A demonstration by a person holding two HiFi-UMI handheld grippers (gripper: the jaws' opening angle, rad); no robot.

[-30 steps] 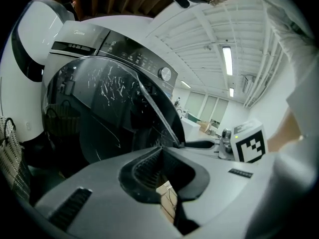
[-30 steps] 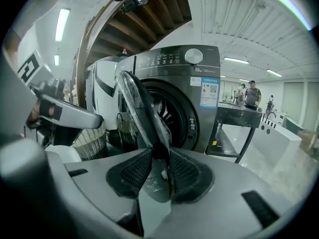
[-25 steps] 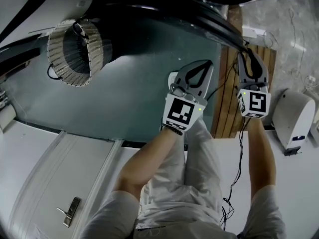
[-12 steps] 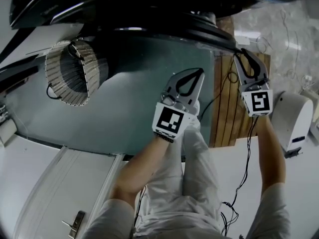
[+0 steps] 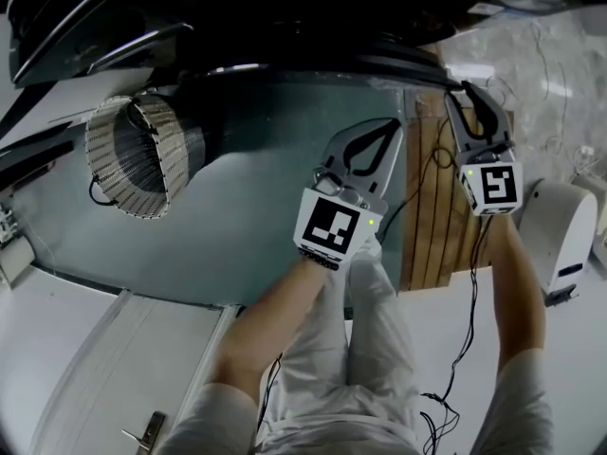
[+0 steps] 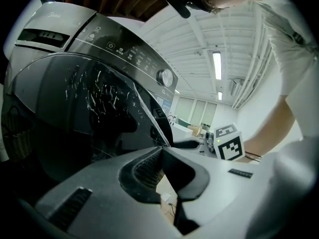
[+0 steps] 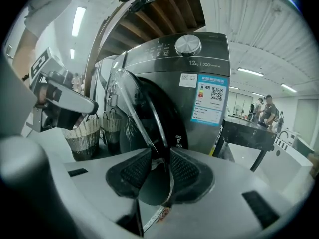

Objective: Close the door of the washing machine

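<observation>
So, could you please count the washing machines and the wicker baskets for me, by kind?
Washing machine: 1
Wicker baskets: 2
Total: 3

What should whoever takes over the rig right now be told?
Left gripper: shut, nothing between its jaws.
Right gripper: jaws just opened wider, with the edge of the door between them, not clamped.
The door of the washing machine stands swung open.
Done: right gripper is at the door's edge.
Left to do: swing the door shut until it latches.
</observation>
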